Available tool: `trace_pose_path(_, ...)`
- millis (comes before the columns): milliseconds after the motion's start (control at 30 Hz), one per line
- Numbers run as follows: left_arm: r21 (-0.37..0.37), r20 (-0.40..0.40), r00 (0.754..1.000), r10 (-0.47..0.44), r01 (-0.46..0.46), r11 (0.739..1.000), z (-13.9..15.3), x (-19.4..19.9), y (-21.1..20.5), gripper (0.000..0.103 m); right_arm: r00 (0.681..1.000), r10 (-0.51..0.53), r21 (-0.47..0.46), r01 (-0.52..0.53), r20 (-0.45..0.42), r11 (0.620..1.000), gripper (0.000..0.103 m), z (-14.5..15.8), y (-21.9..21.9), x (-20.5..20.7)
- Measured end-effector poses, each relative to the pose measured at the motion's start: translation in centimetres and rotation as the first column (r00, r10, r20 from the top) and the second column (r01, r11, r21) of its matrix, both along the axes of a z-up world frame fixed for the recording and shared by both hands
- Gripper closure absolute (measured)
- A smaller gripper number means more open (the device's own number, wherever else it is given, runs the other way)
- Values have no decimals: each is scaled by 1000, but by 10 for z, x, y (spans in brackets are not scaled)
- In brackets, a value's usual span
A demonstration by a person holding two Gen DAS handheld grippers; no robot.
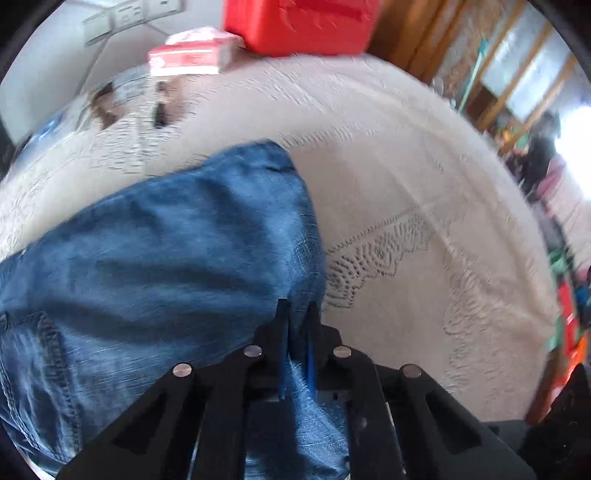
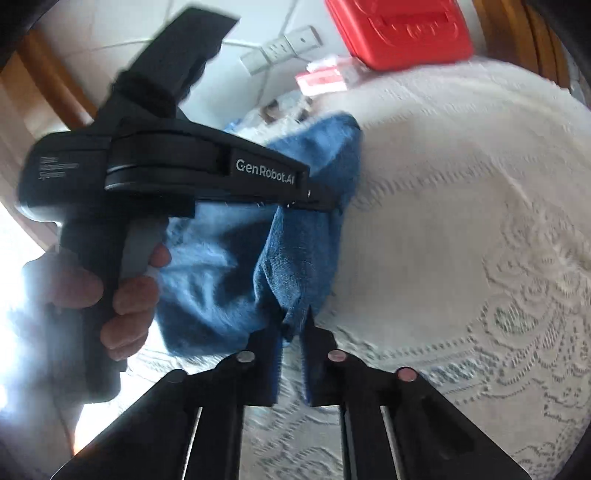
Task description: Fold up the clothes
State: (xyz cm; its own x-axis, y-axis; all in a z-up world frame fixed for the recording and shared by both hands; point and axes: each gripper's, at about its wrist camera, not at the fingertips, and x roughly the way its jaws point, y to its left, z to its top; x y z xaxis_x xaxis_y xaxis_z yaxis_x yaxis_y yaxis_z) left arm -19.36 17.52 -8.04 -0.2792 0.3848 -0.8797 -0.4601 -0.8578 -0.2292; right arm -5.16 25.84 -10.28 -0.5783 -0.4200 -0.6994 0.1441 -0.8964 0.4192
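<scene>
A pair of blue denim jeans (image 1: 155,243) lies on a white lace tablecloth (image 1: 424,206). My left gripper (image 1: 297,310) is shut on an edge of the jeans, with denim between its jaws. My right gripper (image 2: 295,317) is shut on another edge of the jeans (image 2: 295,251) and holds it lifted above the cloth. The left gripper (image 2: 325,201) also shows in the right wrist view, held in a hand and pinching the denim further along.
A red plastic box (image 1: 303,22) and a red-and-white packet (image 1: 192,55) sit at the far edge of the table. A wall socket strip (image 2: 280,48) is behind. Wooden furniture (image 1: 424,33) stands at the right. The lace cloth (image 2: 461,221) stretches to the right.
</scene>
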Motion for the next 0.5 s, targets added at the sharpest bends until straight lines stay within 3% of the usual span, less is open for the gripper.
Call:
trace_pose_path(133,50,-52,997,58,-55,997,38,-7,-64,96,992,70,-20,-72,-101,997,96,38,-32,-2)
trace_pose_path(267,8,-149,968,203,-205,979,72,-26,-165,100,973,184,-58,-194,-140,979,97,66,-94,-19)
trace_pose_path(367,-19,-135,948,287,-292,956,65,-40,-233,100,956,260,-34,-267,-133,963,99,68,-157,-36)
trace_pose_path(500,63,-77,948,307,-303,951,50,-32,-278,100,956,287,-33,-289,-60,957,101,48,-211,-56)
